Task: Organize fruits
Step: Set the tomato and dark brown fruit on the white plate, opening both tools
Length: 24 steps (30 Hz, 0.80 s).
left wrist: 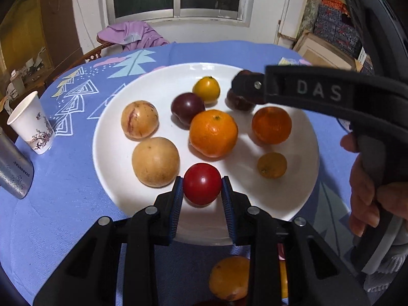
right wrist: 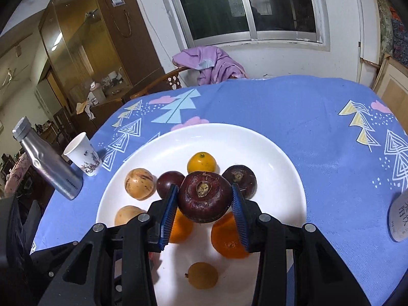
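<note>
Left fingers [left wrist: 202, 191] clench red tomato [left wrist: 202, 187]; right fingers [right wrist: 204, 204] clench dark fruit [right wrist: 204, 196].

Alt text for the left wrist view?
Left claw grips a red fruit at the near edge of a white plate of mixed fruit. The right claw reaches in over the plate's far side.
</note>
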Each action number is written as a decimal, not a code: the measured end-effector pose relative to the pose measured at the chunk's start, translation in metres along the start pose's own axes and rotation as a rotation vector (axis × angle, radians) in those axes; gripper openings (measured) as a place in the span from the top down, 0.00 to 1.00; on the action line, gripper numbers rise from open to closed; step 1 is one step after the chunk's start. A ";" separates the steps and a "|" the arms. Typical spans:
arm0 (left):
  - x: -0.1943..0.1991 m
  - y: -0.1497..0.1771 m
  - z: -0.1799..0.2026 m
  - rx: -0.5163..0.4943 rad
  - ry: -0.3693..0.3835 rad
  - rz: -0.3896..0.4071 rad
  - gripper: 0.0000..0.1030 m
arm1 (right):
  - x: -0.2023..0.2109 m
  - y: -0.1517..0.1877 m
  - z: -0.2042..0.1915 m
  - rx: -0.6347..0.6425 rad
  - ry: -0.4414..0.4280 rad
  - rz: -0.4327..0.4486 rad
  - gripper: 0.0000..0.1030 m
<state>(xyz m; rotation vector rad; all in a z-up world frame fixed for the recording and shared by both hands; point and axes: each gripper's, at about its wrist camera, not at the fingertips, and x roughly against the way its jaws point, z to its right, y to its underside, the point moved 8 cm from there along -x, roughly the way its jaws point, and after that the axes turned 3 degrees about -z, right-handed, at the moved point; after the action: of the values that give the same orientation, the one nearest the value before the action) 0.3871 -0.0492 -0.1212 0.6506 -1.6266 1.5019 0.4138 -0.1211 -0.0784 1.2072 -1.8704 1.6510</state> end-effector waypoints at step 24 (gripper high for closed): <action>0.024 -0.013 -0.007 0.011 -0.073 0.093 0.16 | 0.027 -0.012 0.002 -0.059 -0.042 0.070 0.48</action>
<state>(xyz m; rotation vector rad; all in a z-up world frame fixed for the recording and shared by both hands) 0.3861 -0.0410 -0.0944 0.6501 -1.7254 1.5708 0.4083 -0.1323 -0.0517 1.1735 -1.9937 1.6064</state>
